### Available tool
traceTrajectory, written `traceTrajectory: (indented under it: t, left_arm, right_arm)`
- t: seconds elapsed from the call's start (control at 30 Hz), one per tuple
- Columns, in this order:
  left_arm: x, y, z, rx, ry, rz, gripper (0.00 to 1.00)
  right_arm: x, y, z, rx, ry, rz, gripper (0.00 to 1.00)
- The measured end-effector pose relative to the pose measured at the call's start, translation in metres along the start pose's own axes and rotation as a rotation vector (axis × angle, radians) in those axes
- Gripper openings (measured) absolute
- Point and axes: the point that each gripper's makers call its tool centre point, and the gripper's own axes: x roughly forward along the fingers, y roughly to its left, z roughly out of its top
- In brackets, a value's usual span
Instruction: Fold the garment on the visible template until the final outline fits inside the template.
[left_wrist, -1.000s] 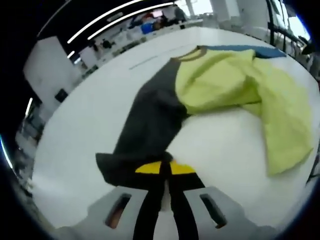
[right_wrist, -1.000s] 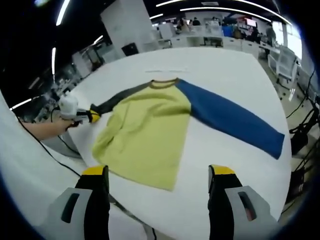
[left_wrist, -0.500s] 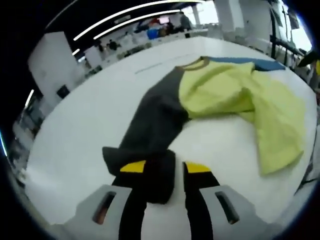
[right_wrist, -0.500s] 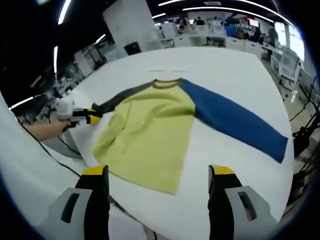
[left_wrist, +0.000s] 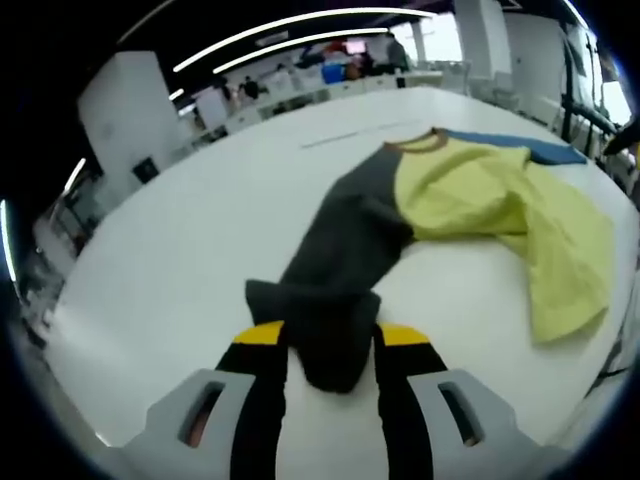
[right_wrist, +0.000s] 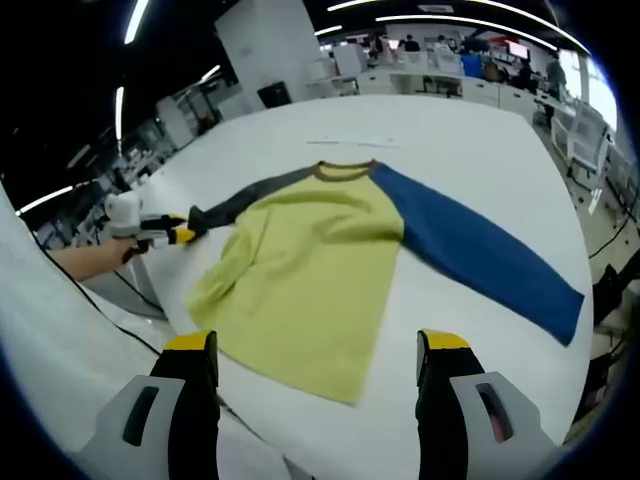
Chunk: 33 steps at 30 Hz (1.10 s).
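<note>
A wide white counter (right_wrist: 470, 130) stands in a large, dim open-plan room with long strip lights overhead and rows of desks far behind; people stand at the far end, too small to make out.

On the counter lies the garment (right_wrist: 310, 270), a raglan shirt with a yellow-green body, a brownish neckband, a dark grey sleeve (left_wrist: 345, 255) and a blue sleeve (right_wrist: 480, 255). In the right gripper view it lies mostly flat, the blue sleeve stretched out toward the counter's right edge, the body rumpled along its left side. In the left gripper view the body (left_wrist: 500, 205) is bunched and partly folded over itself, and the blue sleeve shows as a thin strip behind it (most of it hidden by the yellow cloth).

The left tongs (left_wrist: 330, 350) are parted, with the cuff end of the grey sleeve lying slack between the yellow-tipped jaws; whether the jaws touch the cloth cannot be told. In the right gripper view they (right_wrist: 178, 232) sit at that cuff, held by a hand (right_wrist: 95, 260).

The right tongs (right_wrist: 315, 365) stand wide open above the counter's near edge, short of the shirt's hem, holding nothing.
</note>
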Motion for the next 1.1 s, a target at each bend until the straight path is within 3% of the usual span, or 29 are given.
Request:
traceTrajectory:
  t: [0.27,0.43,0.67,0.83,0.93,1.1]
  left_arm:
    - [-0.021,0.005,0.007,-0.059,-0.033,0.027,0.38]
    - [-0.037,0.005,0.023,-0.052,-0.067,0.043,0.47]
    - [-0.066,0.012,0.066,-0.101,-0.116,0.032,0.55]
    - [-0.084,0.020,0.090,-0.149,-0.117,0.011,0.67]
    - [-0.097,0.027,0.104,-0.139,-0.139,0.025,0.75]
    - [-0.115,0.036,0.121,-0.151,-0.158,0.007,0.80]
  right_arm:
    - [0.003,0.001,0.002,-0.009,0.006,0.010,0.81]
    - [0.004,0.002,0.004,-0.012,0.002,0.017,0.82]
    - [-0.002,-0.001,0.000,-0.012,-0.004,0.012,0.83]
    - [-0.006,-0.004,0.001,-0.002,-0.024,0.001,0.85]
    - [-0.008,-0.006,0.001,0.003,-0.032,-0.004,0.85]
    - [-0.010,-0.009,0.000,0.012,-0.042,-0.014,0.87]
